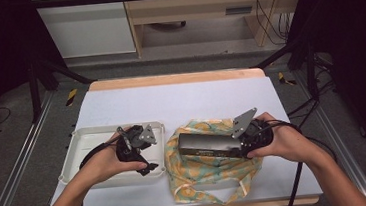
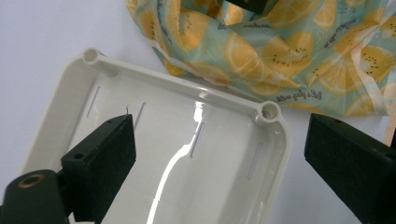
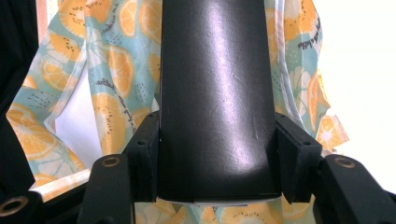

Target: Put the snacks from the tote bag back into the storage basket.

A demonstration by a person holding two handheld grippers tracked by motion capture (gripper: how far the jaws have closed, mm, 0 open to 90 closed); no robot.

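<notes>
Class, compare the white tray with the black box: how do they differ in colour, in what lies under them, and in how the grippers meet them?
The tray is white; the box is black. The tray sits on the bare table; the box lies on a fruit-print cloth. The left gripper hangs open above the tray; the right gripper clamps the box.

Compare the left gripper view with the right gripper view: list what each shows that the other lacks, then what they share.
Left gripper view: a glossy white plastic tray with slots in its floor and round corner posts, and the left claw over it, jaws wide apart with nothing between them.

Right gripper view: a long black glossy box, with the right claw closed on its two sides.

Both: the lemon-slice-print teal fabric bag lying on the pale tabletop.
</notes>
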